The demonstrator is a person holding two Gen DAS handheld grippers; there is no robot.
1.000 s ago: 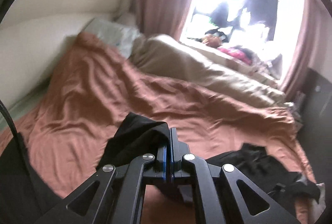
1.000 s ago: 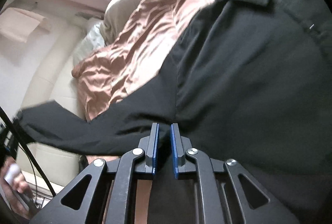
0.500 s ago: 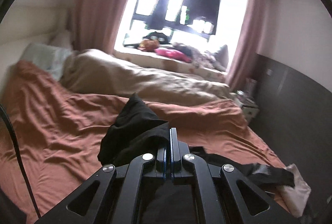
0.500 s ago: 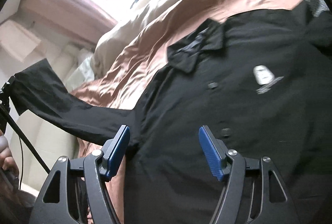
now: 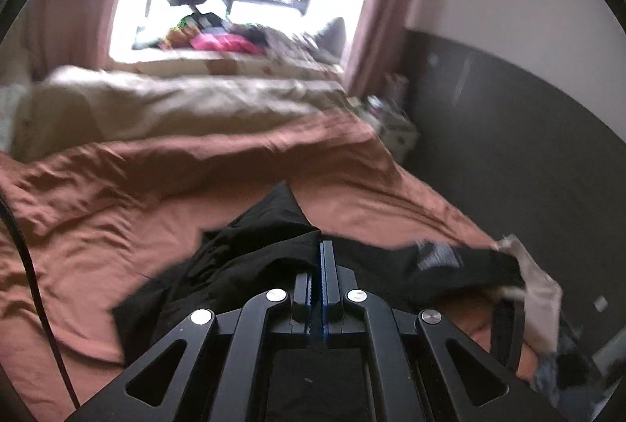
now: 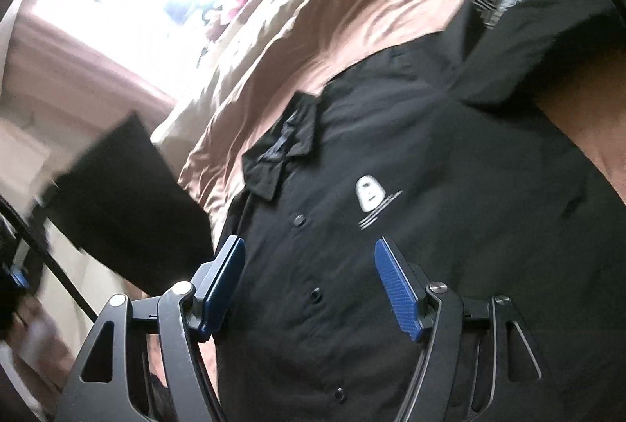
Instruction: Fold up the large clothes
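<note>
A large black button shirt (image 6: 430,187) with a white chest logo (image 6: 369,192) lies front up on the rust-brown bedspread (image 6: 352,11). My right gripper (image 6: 309,265) is open and empty, hovering over the shirt's button placket below the collar (image 6: 281,152). My left gripper (image 5: 321,254) is shut on the shirt's black sleeve (image 5: 266,238) and holds it lifted above the bedspread (image 5: 98,226). That raised sleeve also shows at the left of the right wrist view (image 6: 117,195).
A beige duvet (image 5: 176,105) lies across the bed's far side under a bright window with a cluttered sill (image 5: 219,38). A dark wall panel (image 5: 528,148) runs along the right. Pale and dark clothes (image 5: 540,289) lie at the bed's right edge.
My right gripper has let go of the shirt and opened wide over its front. My left gripper has swung right with the sleeve still clamped.
</note>
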